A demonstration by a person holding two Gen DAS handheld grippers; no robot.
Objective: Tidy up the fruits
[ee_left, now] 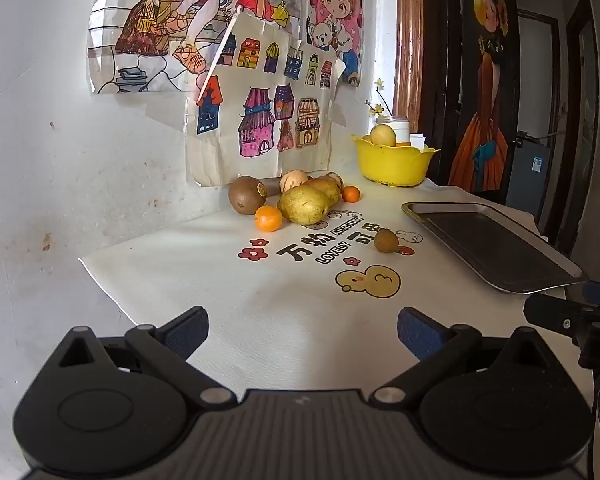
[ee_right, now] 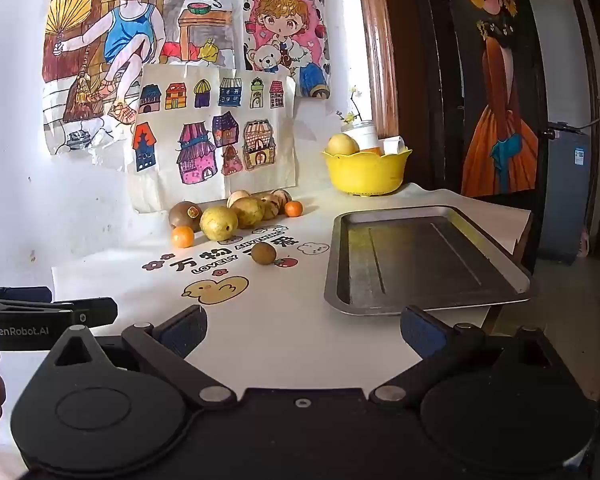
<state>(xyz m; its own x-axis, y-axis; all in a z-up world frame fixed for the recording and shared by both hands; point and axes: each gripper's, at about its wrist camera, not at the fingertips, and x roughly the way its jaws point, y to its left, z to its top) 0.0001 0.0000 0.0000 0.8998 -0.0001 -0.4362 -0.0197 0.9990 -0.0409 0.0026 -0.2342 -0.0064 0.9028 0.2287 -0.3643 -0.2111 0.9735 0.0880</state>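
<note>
Yellow-green pears, two of them, lie in the cluster of fruit at the back of the white table mat [ee_right: 260,344], against the wall. The nearer pear [ee_left: 303,204] touches the second pear [ee_left: 327,186] behind it. Left of them sits one brown kiwi [ee_left: 247,194] with a sticker on it. Two small oranges flank the group: the front orange [ee_left: 268,218] just beside the kiwi and the nearer pear, the back orange [ee_left: 351,194] at the right end. Behind the pears are pale round fruits, perhaps two or three; the view is too crowded to count them surely. One small brown fruit [ee_left: 386,240] lies alone on the mat's printed lettering, apart from the cluster and nearer the grippers. One yellow bowl [ee_right: 366,172] stands at the back right with a yellow fruit [ee_right: 342,145] and a white cup in it. One metal tray [ee_right: 420,260], dark inside, lies on the right side of the table.

Both grippers hang over the near edge of the mat with nothing between their fingers. The left gripper [ee_left: 303,332] has its fingers spread wide, and all the fruit lies well ahead of them. The right gripper [ee_right: 303,330] is spread just as wide; the tray's near edge lies just ahead of its right finger, the fruit farther off to the left.
</note>
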